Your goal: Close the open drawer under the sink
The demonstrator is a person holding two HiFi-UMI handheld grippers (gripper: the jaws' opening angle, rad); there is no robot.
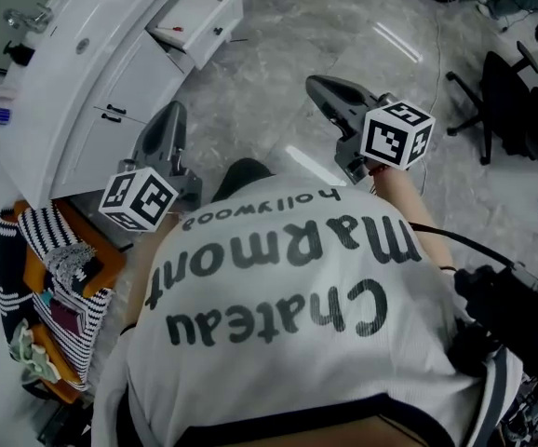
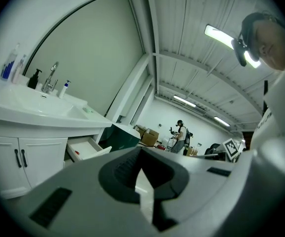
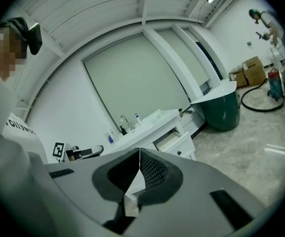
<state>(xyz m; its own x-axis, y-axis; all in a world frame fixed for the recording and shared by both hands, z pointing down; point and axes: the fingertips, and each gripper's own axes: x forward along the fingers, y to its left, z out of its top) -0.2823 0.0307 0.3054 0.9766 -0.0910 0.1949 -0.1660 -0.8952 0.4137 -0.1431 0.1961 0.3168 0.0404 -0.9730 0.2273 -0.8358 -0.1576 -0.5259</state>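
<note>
Currently | drawer (image 1: 199, 19) open, its rear hidden | left tongs (image 2: 141, 151) closed, empty | right tongs (image 3: 139, 153) closed, empty

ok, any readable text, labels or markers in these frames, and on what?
"Chateau Marmont hollywood": on the person's white shirt, upside down in the head view.
Left cube, right cube: square marker patterns, no letters.
Bottles by the sink: labels too small to read.
</note>
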